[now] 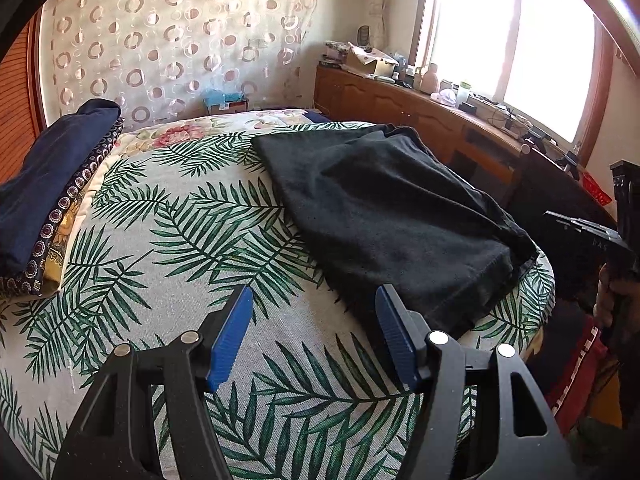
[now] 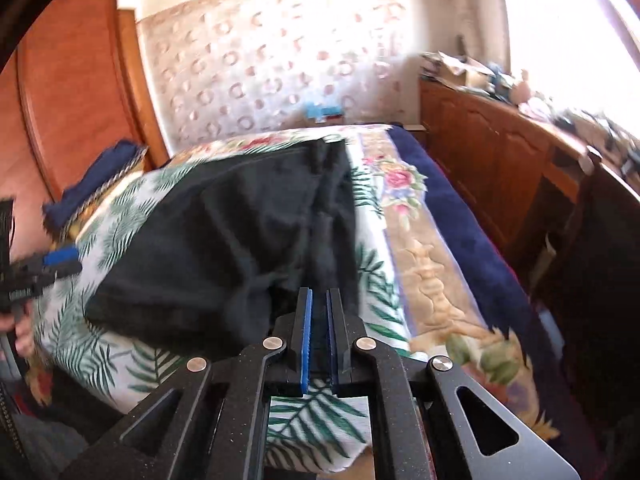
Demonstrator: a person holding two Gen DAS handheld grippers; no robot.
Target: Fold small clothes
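One black cloth is pinched in the nearly closed right claw, while nothing is held by the half-open left claw beside it

Black garment, dark soft knit, lies rumpled w/ folds on the leaf-print cover, along its right edge, hem at the near right corner. Near end looks pinched up; blurred, can't be sure.
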